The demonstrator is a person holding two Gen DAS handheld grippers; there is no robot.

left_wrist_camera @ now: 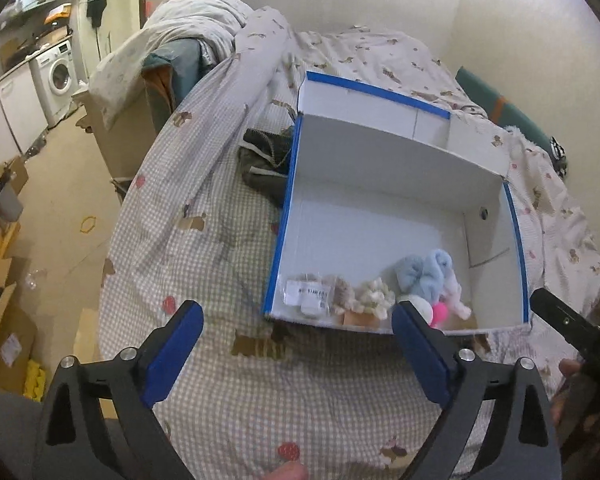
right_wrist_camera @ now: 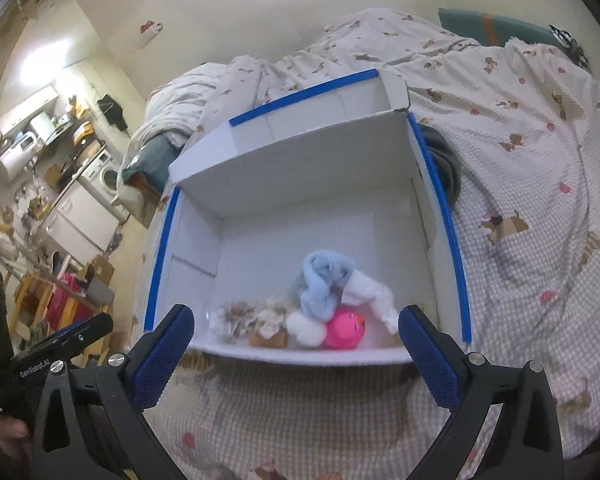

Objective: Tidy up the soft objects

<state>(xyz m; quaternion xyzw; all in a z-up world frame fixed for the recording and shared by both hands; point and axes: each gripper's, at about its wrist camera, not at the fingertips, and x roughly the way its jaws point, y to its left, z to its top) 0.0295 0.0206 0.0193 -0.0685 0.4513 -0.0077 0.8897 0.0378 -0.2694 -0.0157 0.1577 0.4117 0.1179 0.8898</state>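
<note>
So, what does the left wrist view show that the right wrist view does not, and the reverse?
Only the left wrist view shows the clear packet with a label in the box's near left corner, and the dark green garment on the bed beside the box.

Only the right wrist view shows the pink ball almost whole; the left view shows just a sliver.

Both show the white box with blue edges on the bed, the blue fluffy toy inside, and their own gripper open: left gripper, right gripper.
</note>
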